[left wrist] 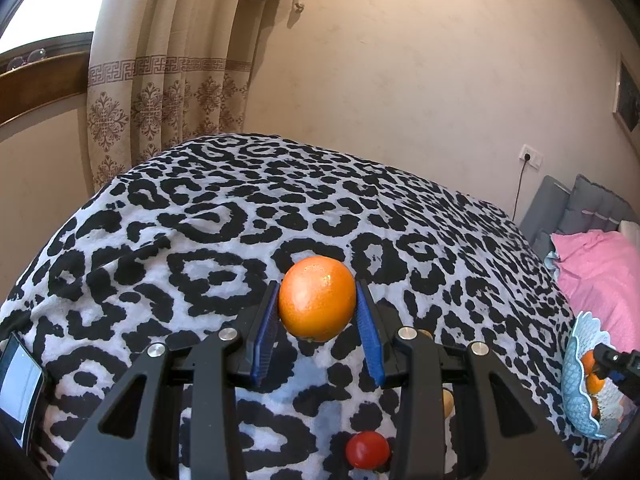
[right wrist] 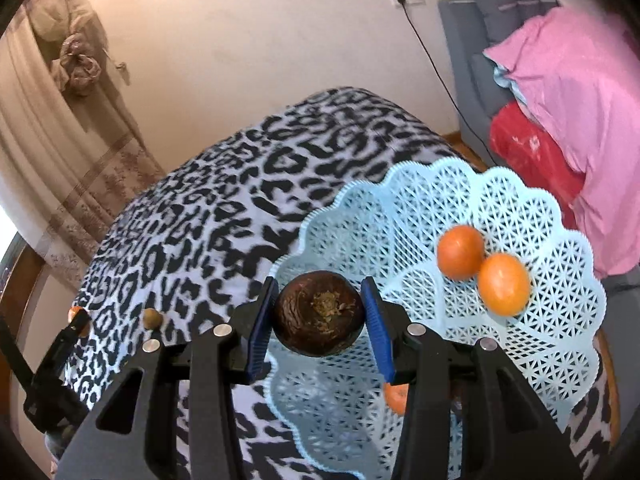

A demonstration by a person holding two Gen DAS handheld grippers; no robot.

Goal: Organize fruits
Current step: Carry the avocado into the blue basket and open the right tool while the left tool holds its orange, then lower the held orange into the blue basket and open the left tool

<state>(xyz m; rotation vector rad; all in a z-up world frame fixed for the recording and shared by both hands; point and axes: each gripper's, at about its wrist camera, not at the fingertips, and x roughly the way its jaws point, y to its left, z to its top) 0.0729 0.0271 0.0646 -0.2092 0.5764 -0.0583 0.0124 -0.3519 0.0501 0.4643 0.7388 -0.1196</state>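
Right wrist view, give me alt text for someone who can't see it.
The right hand-held gripper grips a dark brown round fruit above the near rim of a light blue lattice basket, which holds two orange fruits touching each other. The basket sits on a leopard-print cloth, where a small tan fruit lies to the left.

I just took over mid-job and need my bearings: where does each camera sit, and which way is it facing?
Left wrist: sits behind the left tongs, looking across the leopard-print blanket toward the curtain; its tongs grip an orange.
Right wrist: sits behind the right tongs, facing the blue basket; they grip a dark brown fruit.
Shared: blanket, basket, pink bedding, wall socket; each view glimpses the other tongs at its edge.
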